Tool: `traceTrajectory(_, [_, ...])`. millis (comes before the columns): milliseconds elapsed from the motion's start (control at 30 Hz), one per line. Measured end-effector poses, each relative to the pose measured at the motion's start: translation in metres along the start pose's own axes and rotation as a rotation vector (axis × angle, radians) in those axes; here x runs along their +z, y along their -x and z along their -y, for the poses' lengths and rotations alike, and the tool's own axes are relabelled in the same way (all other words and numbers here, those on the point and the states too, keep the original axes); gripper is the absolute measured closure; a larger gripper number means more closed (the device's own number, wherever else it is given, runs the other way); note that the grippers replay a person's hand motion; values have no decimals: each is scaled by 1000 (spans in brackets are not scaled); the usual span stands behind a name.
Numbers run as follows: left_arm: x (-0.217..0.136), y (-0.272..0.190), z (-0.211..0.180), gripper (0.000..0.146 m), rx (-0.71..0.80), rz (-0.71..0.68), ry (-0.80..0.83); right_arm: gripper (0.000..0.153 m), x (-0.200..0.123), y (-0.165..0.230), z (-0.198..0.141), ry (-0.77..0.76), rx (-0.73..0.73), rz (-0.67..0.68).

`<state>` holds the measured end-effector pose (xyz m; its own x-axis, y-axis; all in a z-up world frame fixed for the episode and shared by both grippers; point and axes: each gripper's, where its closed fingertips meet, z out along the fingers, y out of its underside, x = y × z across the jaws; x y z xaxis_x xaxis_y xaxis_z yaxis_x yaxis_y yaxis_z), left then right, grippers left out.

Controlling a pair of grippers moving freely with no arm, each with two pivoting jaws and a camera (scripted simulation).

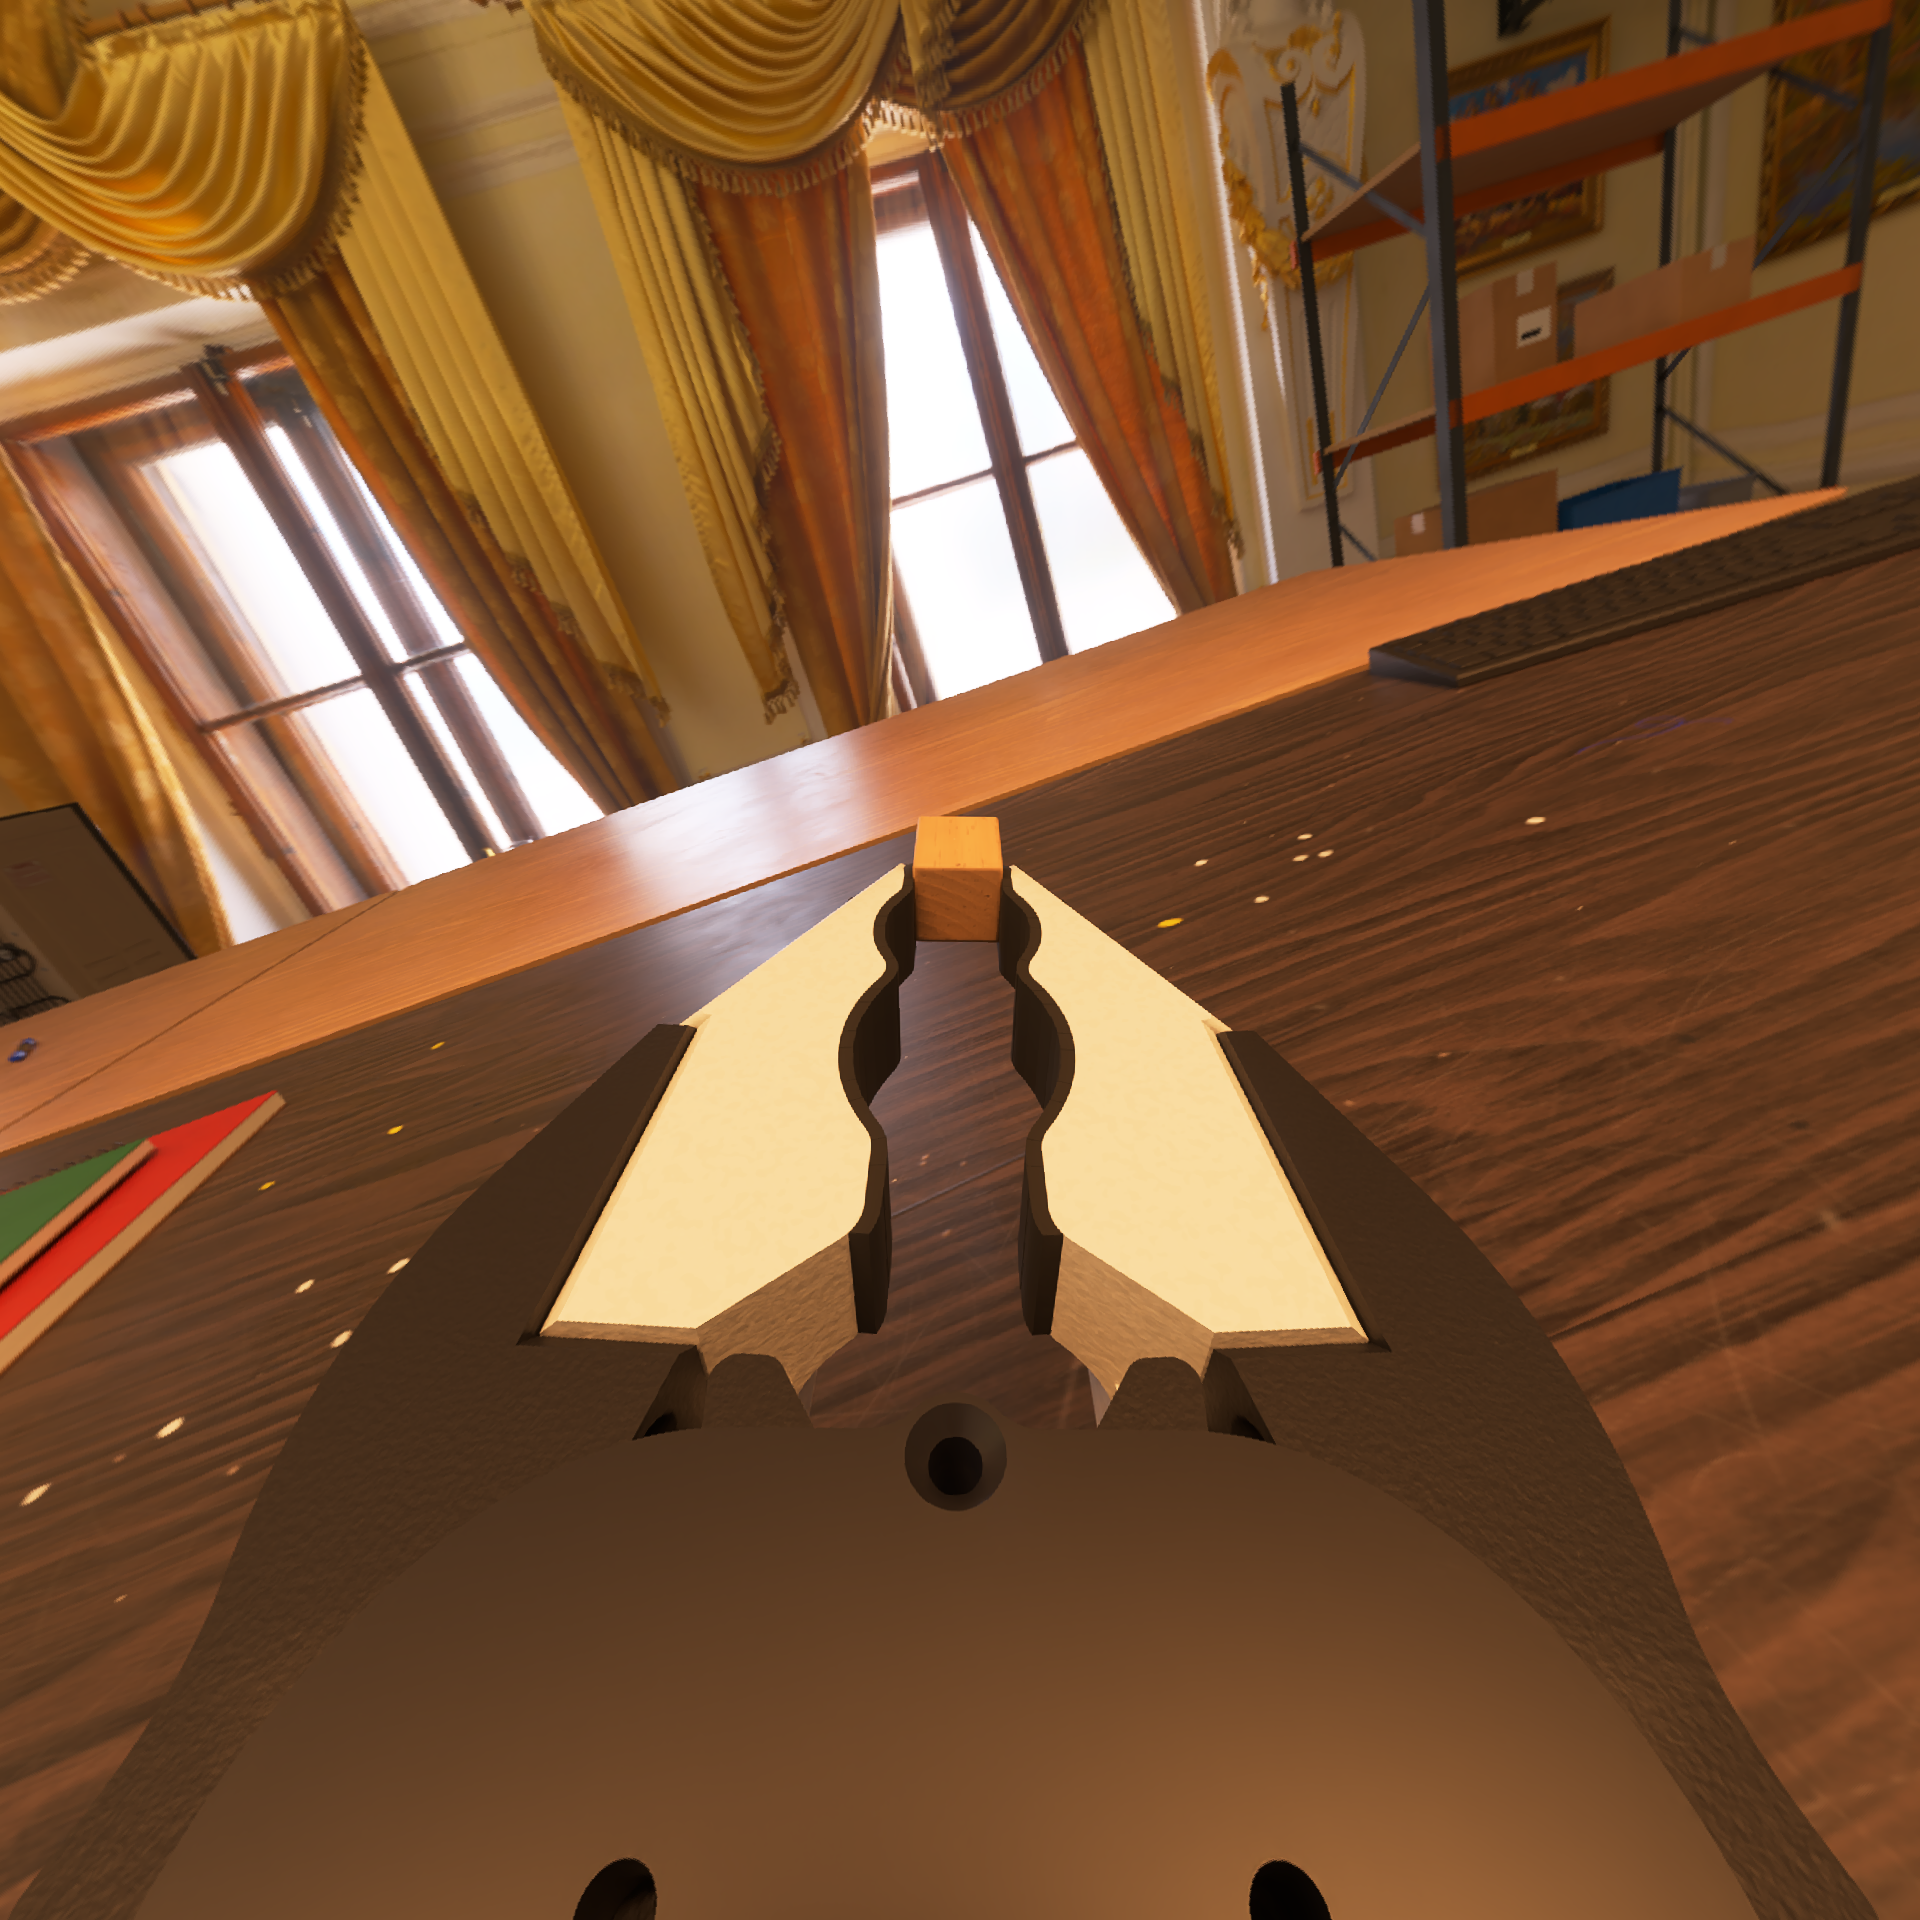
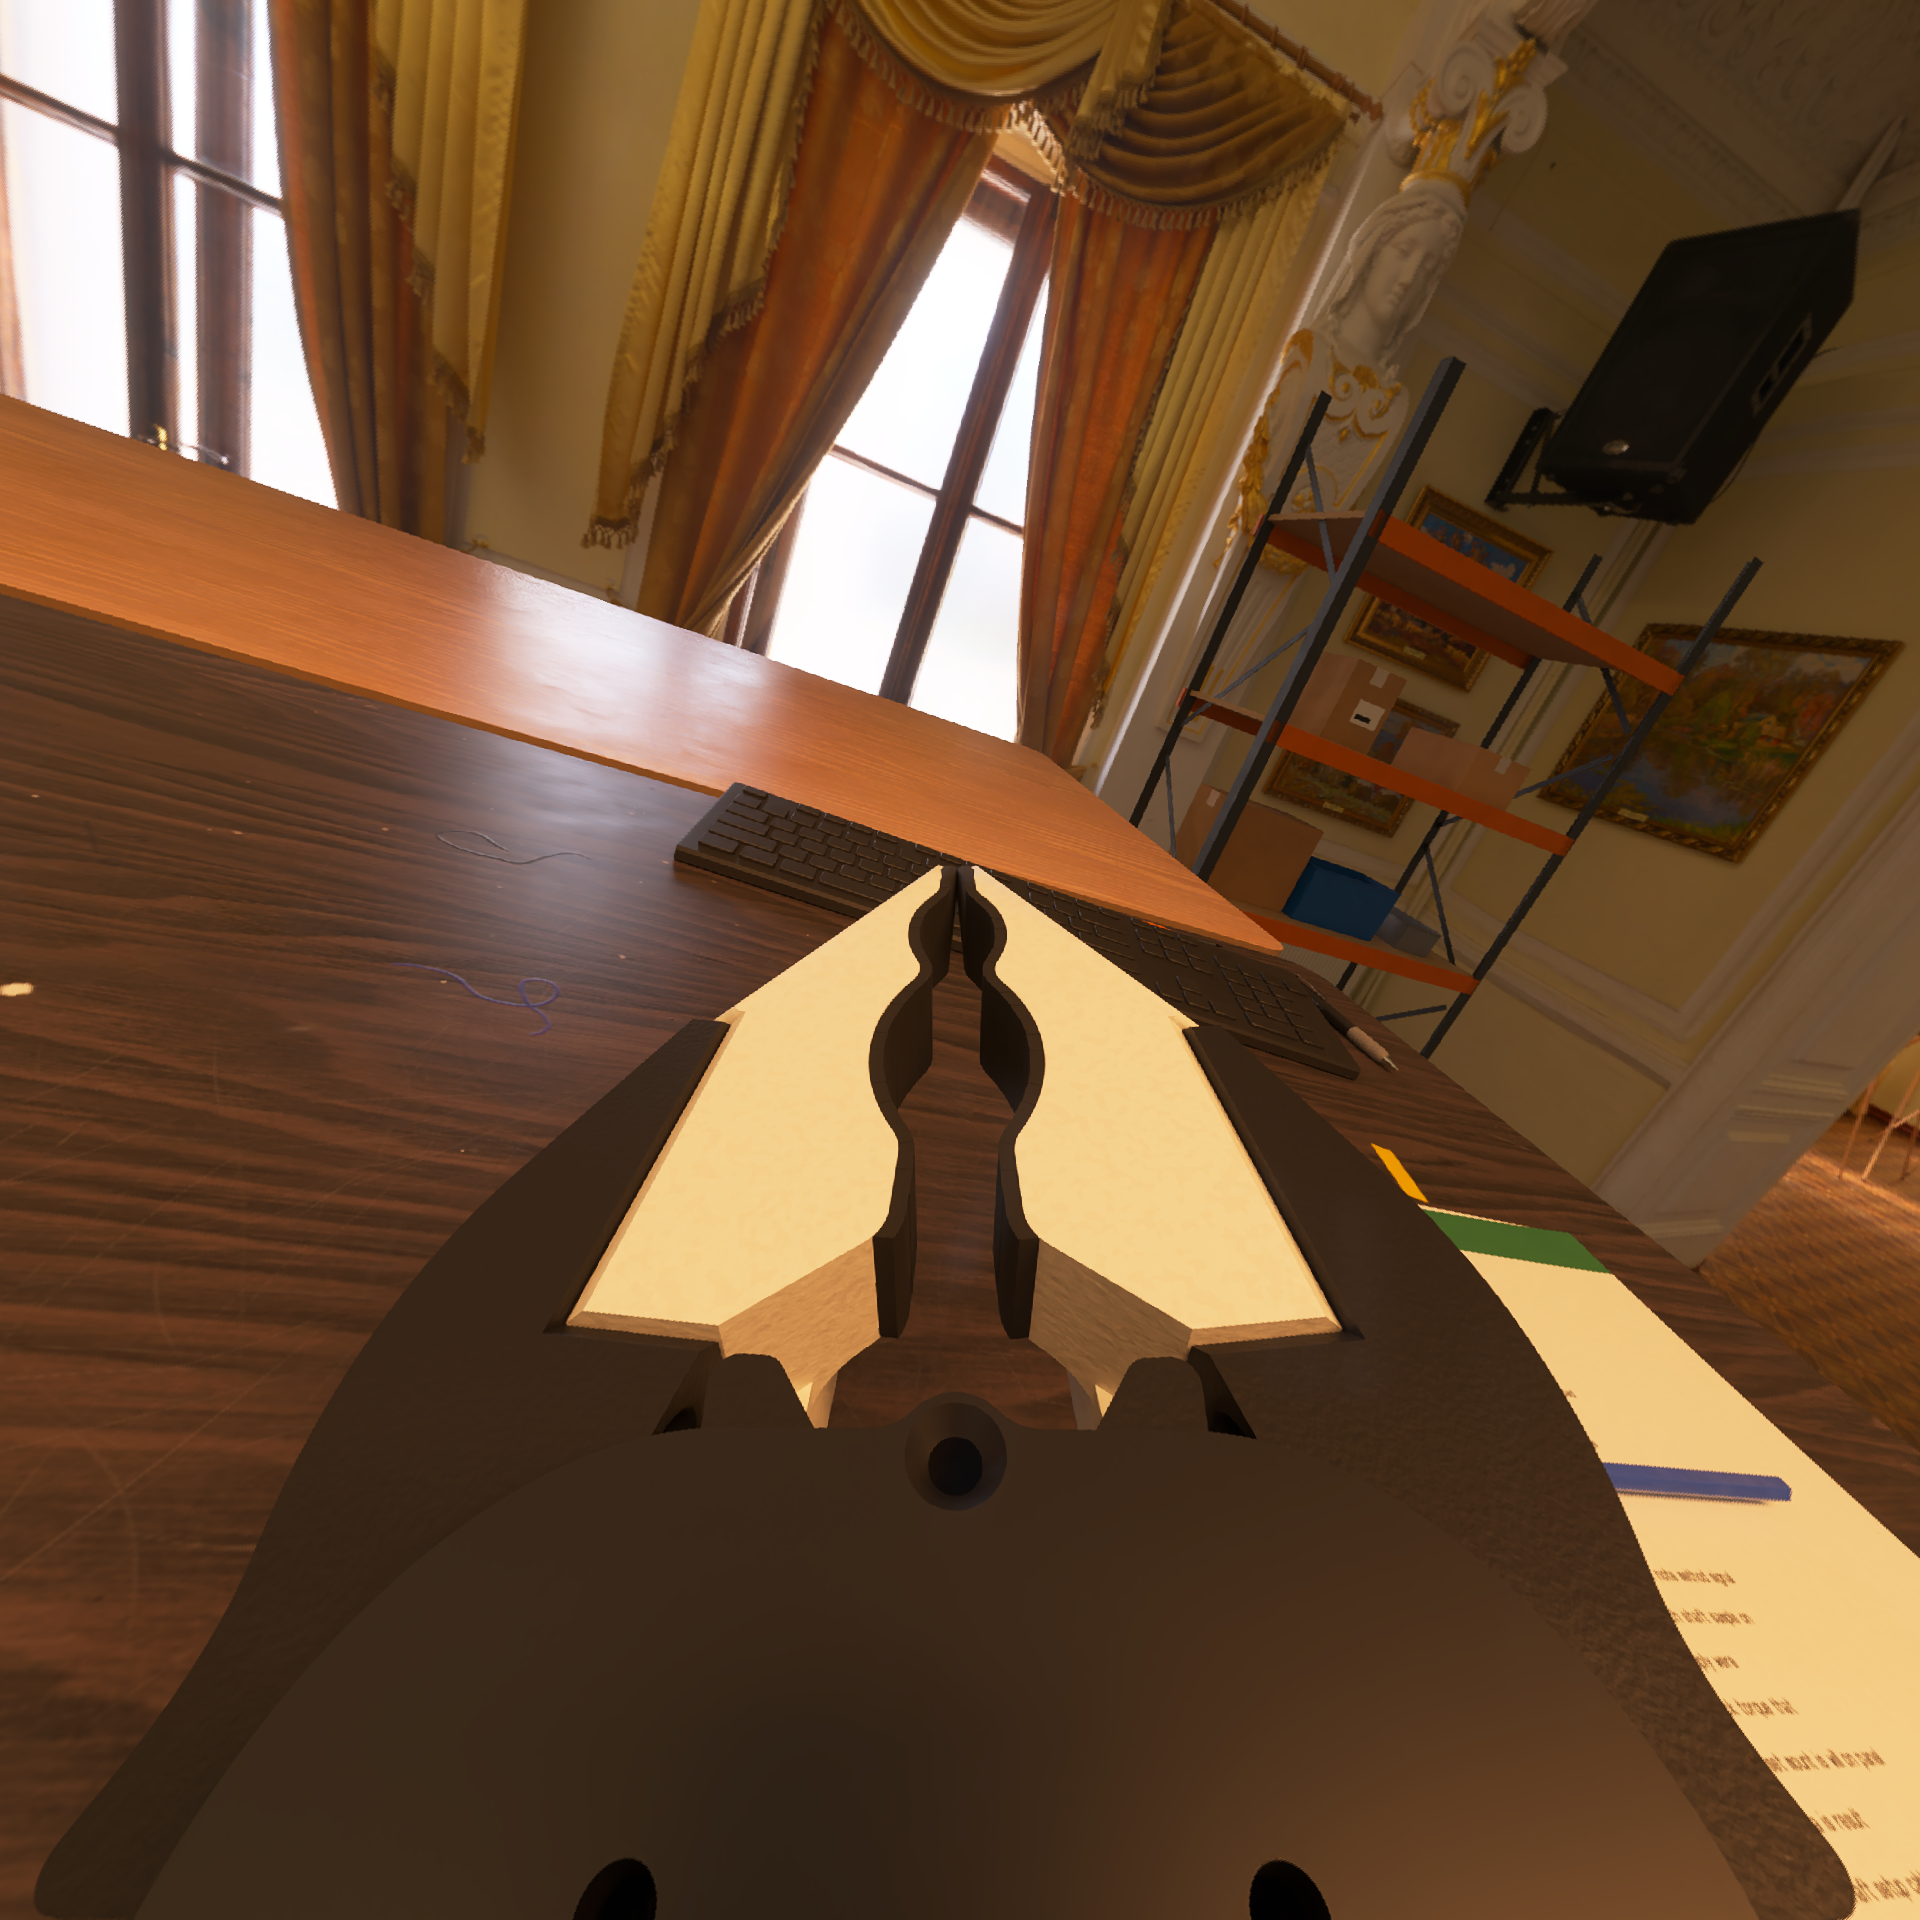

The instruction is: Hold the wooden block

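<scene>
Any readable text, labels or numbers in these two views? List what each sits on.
printed sheet: lines of print along its edge, too blurred to read.
cardboard box: a small label, too small to read.
keyboard: key legends not legible.
wooden block: no marking.
Nothing else bears text that I can make out.
</scene>
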<state>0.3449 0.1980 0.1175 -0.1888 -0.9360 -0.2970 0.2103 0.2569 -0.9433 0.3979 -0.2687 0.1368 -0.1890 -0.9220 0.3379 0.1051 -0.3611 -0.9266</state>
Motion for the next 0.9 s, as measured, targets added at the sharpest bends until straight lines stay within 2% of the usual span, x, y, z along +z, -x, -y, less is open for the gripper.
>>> traceTrajectory(433, [-13, -5, 4, 132, -43, -56, -23, 153, -2, 19, 7, -22, -116, 45])
traceTrajectory(700, [-16, -12, 7, 132, -13, -88, -46, 153, -2, 27, 8, -32, -149, 73])
traceTrajectory(800, [-18, -9, 8, 132, -38, -79, -53, 153, -3, 26, 10, -44, -202, 58])
traceTrajectory(900, [-19, -5, 7, 132, -69, -76, -50, 153, -4, 29, 14, -61, -188, 68])
